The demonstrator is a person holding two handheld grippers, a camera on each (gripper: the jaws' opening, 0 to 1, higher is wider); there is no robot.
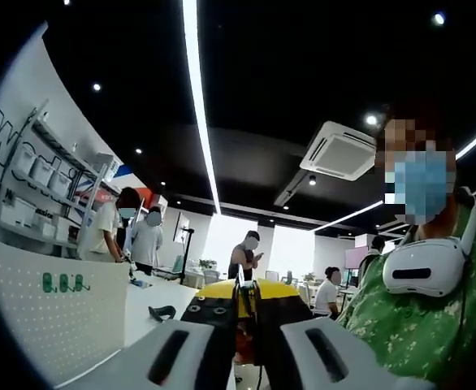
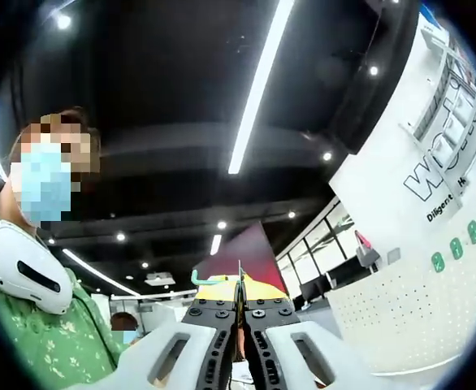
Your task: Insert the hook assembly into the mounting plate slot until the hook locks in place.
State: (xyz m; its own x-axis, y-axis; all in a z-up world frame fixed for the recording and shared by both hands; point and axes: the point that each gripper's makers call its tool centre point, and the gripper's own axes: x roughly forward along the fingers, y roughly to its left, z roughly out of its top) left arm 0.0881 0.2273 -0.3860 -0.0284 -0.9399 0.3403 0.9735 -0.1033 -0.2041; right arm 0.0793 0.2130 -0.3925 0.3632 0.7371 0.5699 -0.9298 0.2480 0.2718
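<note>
Both tongs, left gripper (image 1: 247, 313) and right gripper (image 2: 240, 313), pinched narrow, aimed up at 12 o'clock. Pre-insertion probably; next: find hook, plate.

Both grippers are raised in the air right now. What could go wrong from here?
1. Both views tilt up toward the long white ceiling light strip, so lining up hook and slot would likely be guesswork.
2. The yellow rounded piece and teal curved hook sit at the tips of the right gripper; a push might shift them.
3. The person's white headset is close beside the left gripper.
</note>
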